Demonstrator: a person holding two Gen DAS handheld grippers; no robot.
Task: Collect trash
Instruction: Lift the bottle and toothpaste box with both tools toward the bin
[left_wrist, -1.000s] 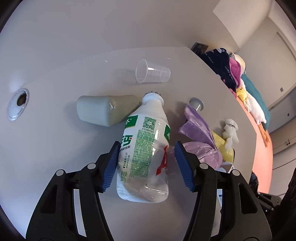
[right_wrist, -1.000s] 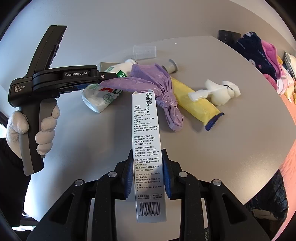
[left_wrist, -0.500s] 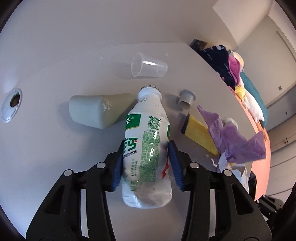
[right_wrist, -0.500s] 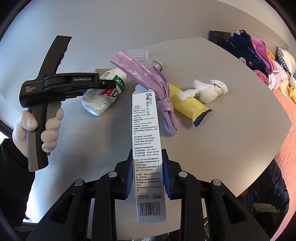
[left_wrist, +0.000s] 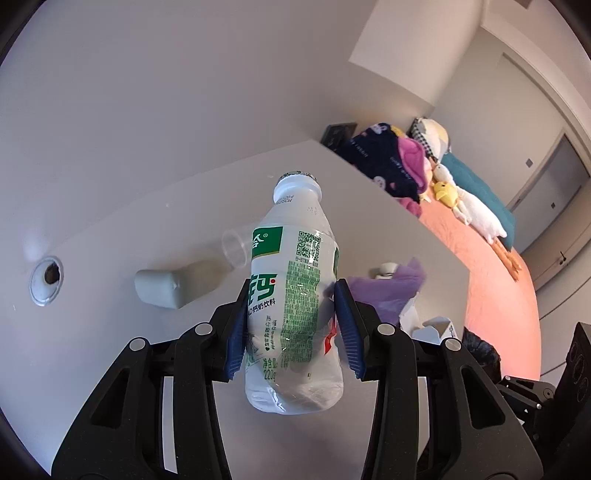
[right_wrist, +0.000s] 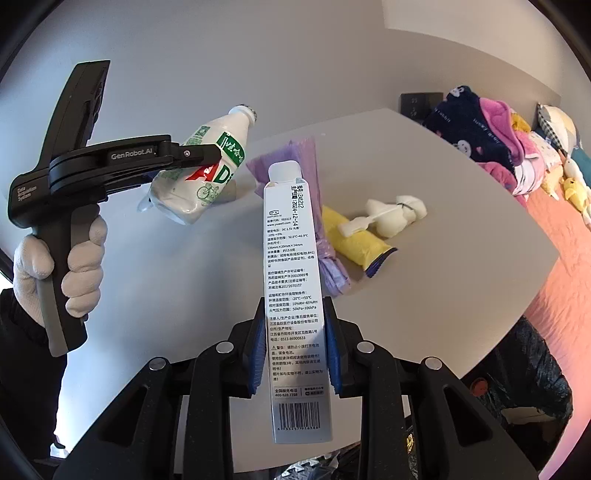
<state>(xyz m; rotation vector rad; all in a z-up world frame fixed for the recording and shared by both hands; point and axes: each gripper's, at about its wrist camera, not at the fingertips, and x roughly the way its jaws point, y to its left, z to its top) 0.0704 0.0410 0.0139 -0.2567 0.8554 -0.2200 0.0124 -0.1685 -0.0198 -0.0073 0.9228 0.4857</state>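
My left gripper (left_wrist: 291, 328) is shut on a white plastic drink bottle (left_wrist: 295, 295) with a green label, lifted off the white table (left_wrist: 147, 229). The bottle also shows in the right wrist view (right_wrist: 207, 173), held in the air at the left. My right gripper (right_wrist: 293, 350) is shut on a tall white printed carton (right_wrist: 293, 295), upright above the table. On the table lie a purple plastic bag (right_wrist: 325, 240), a yellow wrapper (right_wrist: 354, 242), a white crumpled wad (right_wrist: 395, 218), a clear cup (left_wrist: 234, 249) and a grey-green pouch (left_wrist: 166, 291).
A round cable hole (left_wrist: 46, 282) sits at the table's left. A bed with an orange cover (left_wrist: 491, 273) and piled plush toys (left_wrist: 391, 158) lies beyond the table's right edge. A black trash bag (right_wrist: 524, 373) hangs below the table's front edge.
My left gripper closed on the bottle and lifted it off the table, tilting it upward. The purple bag settled on the table. My right gripper kept the carton and rose slightly.
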